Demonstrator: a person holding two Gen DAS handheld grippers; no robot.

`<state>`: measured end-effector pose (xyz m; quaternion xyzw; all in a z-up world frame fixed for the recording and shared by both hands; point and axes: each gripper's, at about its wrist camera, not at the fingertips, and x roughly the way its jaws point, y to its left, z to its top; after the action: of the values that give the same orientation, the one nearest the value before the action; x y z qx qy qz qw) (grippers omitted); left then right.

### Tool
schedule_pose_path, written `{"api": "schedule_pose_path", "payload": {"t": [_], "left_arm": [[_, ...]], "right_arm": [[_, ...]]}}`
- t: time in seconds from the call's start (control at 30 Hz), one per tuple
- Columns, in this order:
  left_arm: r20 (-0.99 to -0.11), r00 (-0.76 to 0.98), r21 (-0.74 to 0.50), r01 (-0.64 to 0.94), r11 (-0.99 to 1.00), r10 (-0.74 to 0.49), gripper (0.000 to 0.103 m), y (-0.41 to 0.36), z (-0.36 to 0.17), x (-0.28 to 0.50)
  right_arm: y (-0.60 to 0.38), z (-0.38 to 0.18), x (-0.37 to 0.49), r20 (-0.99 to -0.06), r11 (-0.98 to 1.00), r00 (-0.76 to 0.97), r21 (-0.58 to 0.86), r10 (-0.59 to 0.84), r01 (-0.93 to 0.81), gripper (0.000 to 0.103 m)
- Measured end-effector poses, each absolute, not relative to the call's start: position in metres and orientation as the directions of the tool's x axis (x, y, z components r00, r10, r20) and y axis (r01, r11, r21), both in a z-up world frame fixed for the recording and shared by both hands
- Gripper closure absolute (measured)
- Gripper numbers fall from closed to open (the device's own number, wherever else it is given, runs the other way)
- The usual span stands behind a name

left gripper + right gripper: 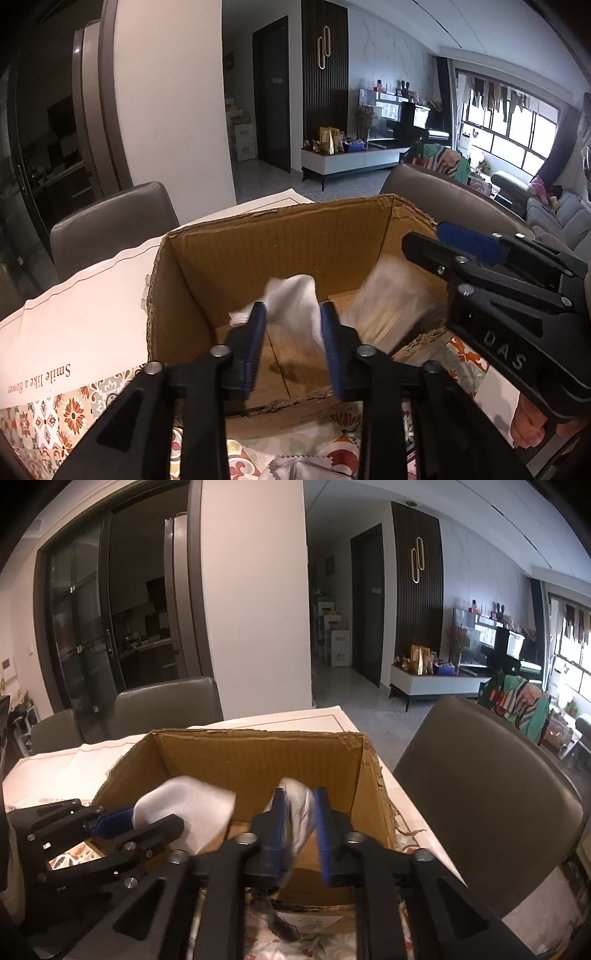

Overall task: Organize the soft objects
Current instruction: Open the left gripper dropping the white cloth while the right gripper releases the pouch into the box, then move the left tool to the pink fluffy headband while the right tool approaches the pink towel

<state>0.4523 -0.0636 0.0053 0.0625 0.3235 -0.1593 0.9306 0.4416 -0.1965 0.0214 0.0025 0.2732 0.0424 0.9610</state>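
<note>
Tabletop cardboard box [280, 243]: left gripper [293, 332] fingers pinch white cloth [291, 299]; right gripper [301, 827] pinches plastic bag [295, 805].

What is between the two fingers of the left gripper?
In the left wrist view, a white cloth sits between the left gripper fingers, above the cardboard box.

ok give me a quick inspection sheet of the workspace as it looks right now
surface: table under a white cloth with a patterned border, printed "Smile like a flower".
job's things: open cardboard box; white soft item and clear plastic packet above its opening, both blurred.
clutter: more packets on the cloth near the box's front edge, partly hidden.
grippers: left gripper around the white soft item; right gripper around the clear plastic packet; grip unclear.
cables: nothing seen.
surroundings: grey chairs, dark glass doors, living room with a sofa.
</note>
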Motion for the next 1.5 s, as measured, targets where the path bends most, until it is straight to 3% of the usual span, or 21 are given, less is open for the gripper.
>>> {"api": "schedule_pose_path", "payload": {"t": [0.07,0.33,0.53,1.07,1.5], "left_arm": [[-0.619,0.742,0.016,0.337,0.941,-0.255,0.070,-0.064,0.006,0.451],[-0.598,0.765,0.017,0.309,0.951,-0.238,0.062,-0.057,0.019,0.436],[-0.565,0.799,0.035,0.271,0.962,-0.204,0.045,-0.050,0.036,0.413],[-0.435,0.890,0.085,0.195,0.977,-0.139,0.014,-0.028,0.081,0.320],[-0.440,0.890,0.094,0.178,0.980,-0.120,0.012,-0.024,0.084,0.259]], "right_arm": [[-0.196,0.023,0.437,-0.510,0.997,0.857,0.017,0.068,-0.069,0.062],[-0.198,0.037,0.422,-0.489,0.999,0.871,0.024,0.053,-0.047,0.062],[-0.201,0.050,0.406,-0.480,0.999,0.876,0.037,0.050,-0.037,0.055],[-0.187,0.084,0.334,-0.424,0.998,0.904,0.052,0.057,-0.039,0.042],[-0.184,0.090,0.274,-0.400,0.998,0.914,0.038,0.064,-0.053,0.039]]}}
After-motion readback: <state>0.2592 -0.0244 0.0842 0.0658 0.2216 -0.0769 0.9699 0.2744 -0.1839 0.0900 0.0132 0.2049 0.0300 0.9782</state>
